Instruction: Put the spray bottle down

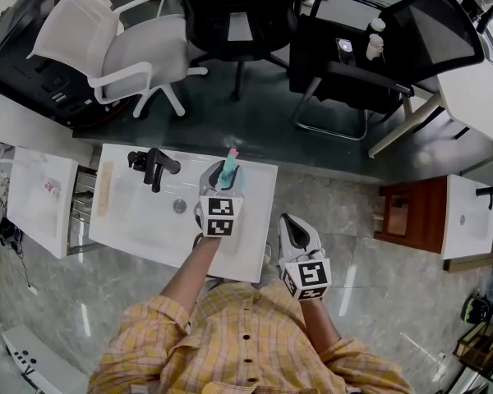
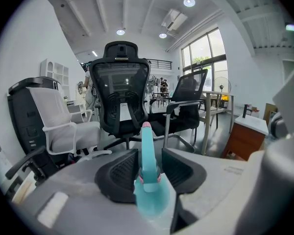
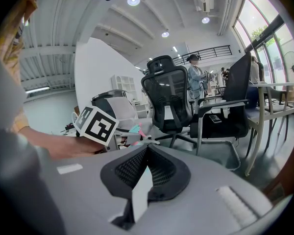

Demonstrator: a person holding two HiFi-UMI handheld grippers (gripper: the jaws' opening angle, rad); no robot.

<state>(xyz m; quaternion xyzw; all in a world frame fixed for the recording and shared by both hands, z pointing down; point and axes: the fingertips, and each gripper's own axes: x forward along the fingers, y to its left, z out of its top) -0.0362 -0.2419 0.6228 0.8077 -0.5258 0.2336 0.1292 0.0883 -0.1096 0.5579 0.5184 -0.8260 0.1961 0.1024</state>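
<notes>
White rectangular basin top (image 1: 140, 220) with a black tap (image 1: 156, 167). Left gripper (image 1: 224, 179): jaws apart, pads clear of the teal plastic spray bottle with pink nozzle tip (image 2: 146, 146), which is upright between them near the basin top's far edge. Right gripper (image 3: 147, 153): jaws together, empty, beside the basin, over grey stone floor (image 1: 353, 245).

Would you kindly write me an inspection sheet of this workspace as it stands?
Surface: white basin counter above a grey floor.
Job's things: teal spray bottle upright within the left gripper, over the counter's far edge; contact with the counter unclear.
Clutter: only a black tap by the basin.
Grippers: left gripper open, its jaws clear of the bottle; right gripper shut, empty, off the counter.
Cables: nothing seen on the counter.
Surroundings: white chair, black chair, second basin on a wooden cabinet.
</notes>
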